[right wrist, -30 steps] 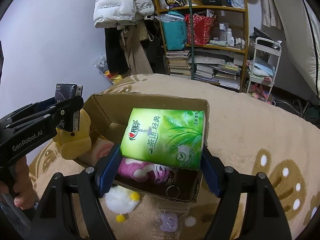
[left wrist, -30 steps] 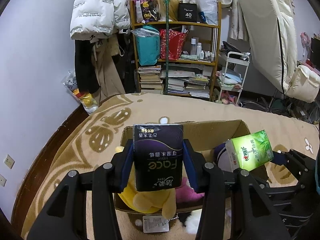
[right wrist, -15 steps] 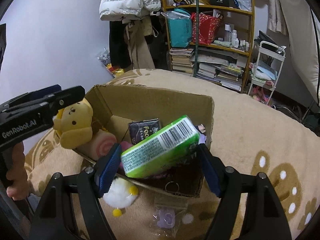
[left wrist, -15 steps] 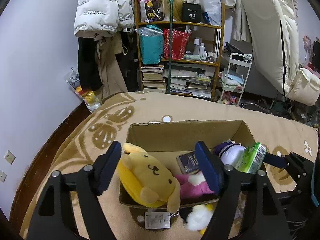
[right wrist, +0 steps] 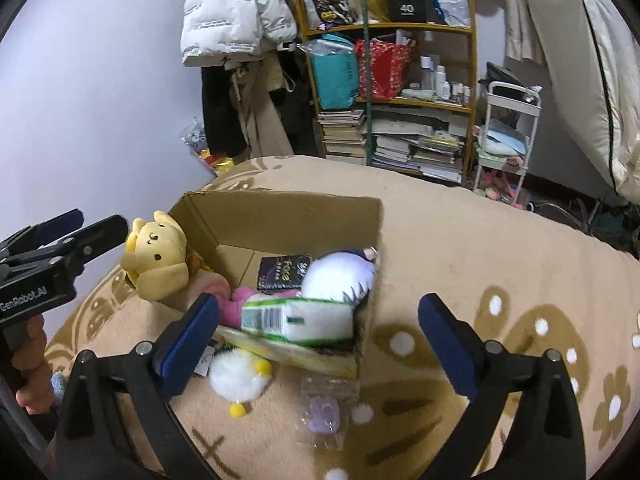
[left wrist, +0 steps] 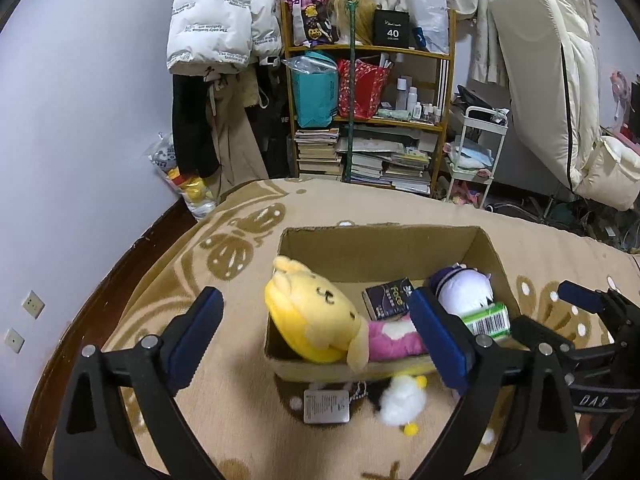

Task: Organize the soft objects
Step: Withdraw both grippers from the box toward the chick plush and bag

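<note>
A cardboard box [left wrist: 384,236] sits on the beige patterned blanket. Inside lie a dark tissue pack [left wrist: 386,302], a green tissue pack [right wrist: 296,318], a purple-and-white plush [right wrist: 340,276] and a pink plush [left wrist: 392,338]. A yellow dog plush [left wrist: 316,320] leans over the box's left wall. My left gripper [left wrist: 314,308] hovers above the near side of the box, its jaws opening wide and holding nothing. My right gripper [right wrist: 320,308] hangs over the green pack, also opening, its pads well clear of the pack. Each gripper appears in the other's view: the left gripper [right wrist: 94,222], the right gripper [left wrist: 552,316].
A white fluffy duck toy [right wrist: 238,374] and a small purple item in a clear bag [right wrist: 324,412] lie on the blanket in front of the box. A paper tag [left wrist: 326,406] hangs there too. A crowded bookshelf [left wrist: 372,120] and a white cart [left wrist: 476,152] stand behind the bed.
Both grippers let go: the dark pack dropped from the left and the green pack from the right into the box. Both jaws spread wide and drew back from the box.
</note>
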`<action>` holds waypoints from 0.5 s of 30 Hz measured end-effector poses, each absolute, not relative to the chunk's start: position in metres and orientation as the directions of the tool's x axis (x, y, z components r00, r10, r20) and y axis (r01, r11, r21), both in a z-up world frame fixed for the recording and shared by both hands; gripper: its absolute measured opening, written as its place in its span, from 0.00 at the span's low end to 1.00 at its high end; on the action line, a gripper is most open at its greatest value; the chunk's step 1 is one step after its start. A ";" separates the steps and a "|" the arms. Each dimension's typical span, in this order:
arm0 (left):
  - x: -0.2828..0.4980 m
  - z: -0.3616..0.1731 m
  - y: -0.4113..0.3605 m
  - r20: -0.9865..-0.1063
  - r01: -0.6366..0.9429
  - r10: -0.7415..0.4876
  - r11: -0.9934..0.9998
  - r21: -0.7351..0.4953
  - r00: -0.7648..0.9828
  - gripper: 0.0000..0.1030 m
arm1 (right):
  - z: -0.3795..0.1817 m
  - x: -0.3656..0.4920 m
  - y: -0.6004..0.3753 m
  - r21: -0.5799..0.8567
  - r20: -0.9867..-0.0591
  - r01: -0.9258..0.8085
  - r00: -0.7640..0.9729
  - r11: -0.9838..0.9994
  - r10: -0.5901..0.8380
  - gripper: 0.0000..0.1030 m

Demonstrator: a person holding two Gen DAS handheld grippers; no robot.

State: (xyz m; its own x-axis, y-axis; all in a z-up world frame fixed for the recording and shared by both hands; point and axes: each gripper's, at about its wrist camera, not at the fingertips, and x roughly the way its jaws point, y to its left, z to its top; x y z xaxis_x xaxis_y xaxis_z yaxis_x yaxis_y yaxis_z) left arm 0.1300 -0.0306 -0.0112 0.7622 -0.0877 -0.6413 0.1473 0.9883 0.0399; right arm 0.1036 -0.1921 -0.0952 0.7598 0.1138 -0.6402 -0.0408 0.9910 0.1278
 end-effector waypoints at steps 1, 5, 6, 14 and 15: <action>0.127 -0.011 -0.030 -0.645 0.145 -0.089 0.989 0.034 0.759 0.91 | -0.095 0.101 -0.194 0.130 -0.640 -0.035 0.760 0.991 0.111 1.00; 0.114 -0.012 -0.024 -0.669 0.143 -0.106 0.990 0.001 0.736 0.91 | -0.092 0.090 -0.198 0.150 -0.643 -0.018 0.758 0.989 0.111 1.00; 0.111 -0.012 -0.024 -0.676 0.145 -0.107 0.989 -0.001 0.729 0.91 | -0.091 0.086 -0.198 0.151 -0.644 -0.016 0.757 0.988 0.111 1.00; 0.089 -0.024 -0.027 -0.734 0.149 -0.085 0.989 0.022 0.674 0.91 | -0.095 0.068 -0.197 0.152 -0.670 -0.002 0.735 0.988 0.104 1.00; 0.086 -0.027 -0.029 -0.740 0.151 -0.082 0.988 0.026 0.668 0.91 | -0.096 0.066 -0.197 0.151 -0.674 0.000 0.732 0.988 0.103 1.00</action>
State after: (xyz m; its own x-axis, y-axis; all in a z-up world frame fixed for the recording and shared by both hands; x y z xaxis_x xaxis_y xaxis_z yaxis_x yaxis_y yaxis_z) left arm 0.0861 -0.0287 -0.0266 0.6680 -0.0824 -0.7396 0.1507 0.9882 0.0261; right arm 0.0662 -0.1966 -0.0955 0.7319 0.1030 -0.6736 0.0002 0.9885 0.1514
